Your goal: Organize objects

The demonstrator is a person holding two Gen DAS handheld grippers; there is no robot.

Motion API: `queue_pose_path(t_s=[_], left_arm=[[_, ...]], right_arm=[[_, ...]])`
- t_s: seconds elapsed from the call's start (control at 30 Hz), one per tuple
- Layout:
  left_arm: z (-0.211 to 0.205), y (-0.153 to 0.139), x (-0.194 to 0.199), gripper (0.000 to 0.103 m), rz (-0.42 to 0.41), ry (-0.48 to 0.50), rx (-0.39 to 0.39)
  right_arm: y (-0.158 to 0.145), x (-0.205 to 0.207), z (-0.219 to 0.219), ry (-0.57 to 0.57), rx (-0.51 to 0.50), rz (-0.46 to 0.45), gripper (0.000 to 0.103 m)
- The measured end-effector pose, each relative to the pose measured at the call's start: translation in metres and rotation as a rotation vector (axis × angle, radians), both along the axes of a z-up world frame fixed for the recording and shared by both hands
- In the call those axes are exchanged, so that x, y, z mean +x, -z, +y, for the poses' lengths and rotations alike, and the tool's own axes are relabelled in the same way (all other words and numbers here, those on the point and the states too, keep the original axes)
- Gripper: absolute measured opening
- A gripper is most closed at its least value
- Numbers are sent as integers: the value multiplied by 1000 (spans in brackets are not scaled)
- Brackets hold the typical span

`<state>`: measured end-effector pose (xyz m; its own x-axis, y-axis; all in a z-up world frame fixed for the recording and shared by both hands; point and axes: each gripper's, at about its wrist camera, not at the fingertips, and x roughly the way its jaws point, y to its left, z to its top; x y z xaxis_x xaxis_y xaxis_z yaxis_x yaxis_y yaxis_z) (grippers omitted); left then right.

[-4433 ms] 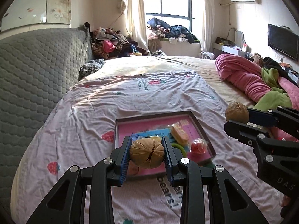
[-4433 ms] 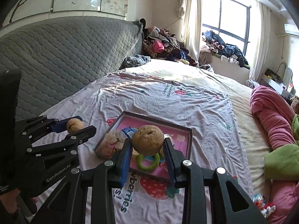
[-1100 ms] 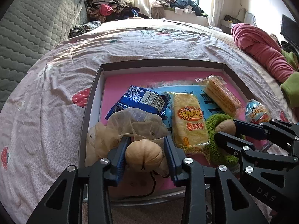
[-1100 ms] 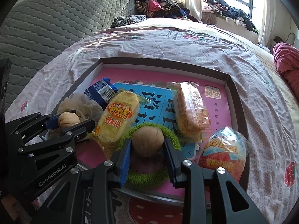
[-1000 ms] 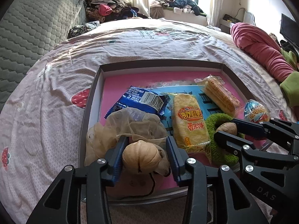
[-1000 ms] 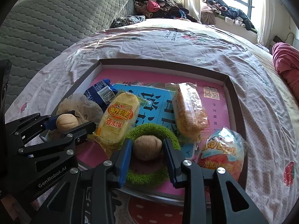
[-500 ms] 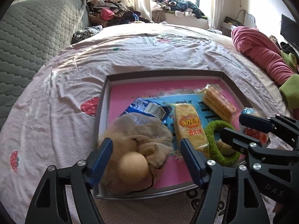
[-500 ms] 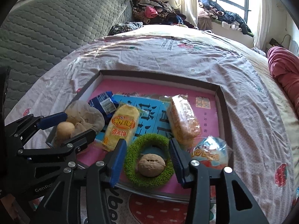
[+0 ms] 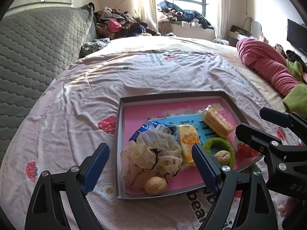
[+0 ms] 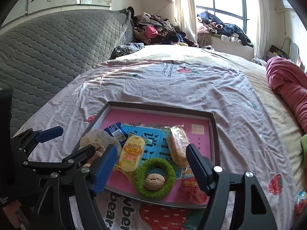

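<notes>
A shallow grey-rimmed tray with a pink floor [image 9: 119, 134] [image 10: 214, 134] lies on a bed under a pale pink strawberry-print bedspread [image 9: 76, 105] [image 10: 172, 84]. In the tray's near left corner a tan walnut [image 9: 155, 186] rests on the pink floor, touching a crumpled beige mesh bag [image 9: 155, 153] [image 10: 96, 136] just behind it. Near the tray's near rim a fuzzy green ring [image 9: 220, 145] [image 10: 155, 176] lies flat with a second walnut [image 9: 222, 156] [image 10: 154, 181] inside it. Between bag and ring lies a yellow wrapped snack pack [image 9: 187, 143] [image 10: 131, 156]; a blue snack wrapper [image 9: 151, 127] [image 10: 115, 130] sits behind the bag, an orange wrapped cracker pack [image 9: 216, 122] [image 10: 177, 145] lies further right, and a red-orange wrapped sweet [image 10: 191, 184] rests at the near right. The left gripper [image 9: 151, 164] [image 10: 67, 141] hovers over the tray's near left corner, jaws opening wide, nothing pinched. The right gripper [image 10: 151, 170] [image 9: 255, 122] hangs over the ring, jaws opening, clear of the walnut below.
</notes>
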<state>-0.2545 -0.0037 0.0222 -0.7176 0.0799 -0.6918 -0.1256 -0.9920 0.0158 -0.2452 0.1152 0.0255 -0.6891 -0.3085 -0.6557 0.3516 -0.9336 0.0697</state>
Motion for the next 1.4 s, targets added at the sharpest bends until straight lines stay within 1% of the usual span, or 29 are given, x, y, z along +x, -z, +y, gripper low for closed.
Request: queue_pose_path(t_s=[0.03,0.1,0.13,0.2,0.23,0.3,0.37,0.4,0.43,0.57,0.7,0.8,0.9,1.03,1.13,1.3,1.4], left_arm=[[-2,-4,2,97,7,-7,4],[-7,-13,9,102,26,-18,18],[-8,-16,12,102,33,-21,22],[-8,-25,20,102,48,-16,34],[-8,-29,25,102,55,-15,33],[-7,-38,34,102,66,-3,30],[-6,-45,43,102,77,-5,29],[-5,-48,47,102,83,-5,28],[-4,-51,52,102,92,-8,22],[-1,-65,77,102,144,-18,1],[-4,-68,92,102,135,-23,30],[-8,-66,103,102,114,-34,61],[-10,-67,118,102,138,-60,26],[-15,-75,138,102,183,-81,39],[-20,-78,149,102,180,-87,68],[-19,-77,172,102,204,-128,27],[-19,-75,182,102,198,-135,14]], right_arm=[[-4,3,1,-2,-8,7,76],[-12,8,5,-6,-30,18,79],[-16,10,7,-6,-41,20,81],[-24,17,9,-9,-50,34,91],[-29,22,10,-11,-47,44,94],[-36,30,11,-19,-44,60,94],[-43,41,13,-18,-48,78,97],[-48,47,15,-19,-53,90,102],[-50,51,15,-22,-56,97,103],[-64,74,23,-15,-66,137,103],[-73,93,33,-3,-100,142,103],[-78,104,37,1,-95,142,103],[-82,118,39,-2,-84,148,103],[-86,137,42,-4,-77,163,103],[-88,151,43,-6,-83,173,103],[-91,171,46,-7,-87,185,103],[-91,179,48,-5,-94,187,103]])
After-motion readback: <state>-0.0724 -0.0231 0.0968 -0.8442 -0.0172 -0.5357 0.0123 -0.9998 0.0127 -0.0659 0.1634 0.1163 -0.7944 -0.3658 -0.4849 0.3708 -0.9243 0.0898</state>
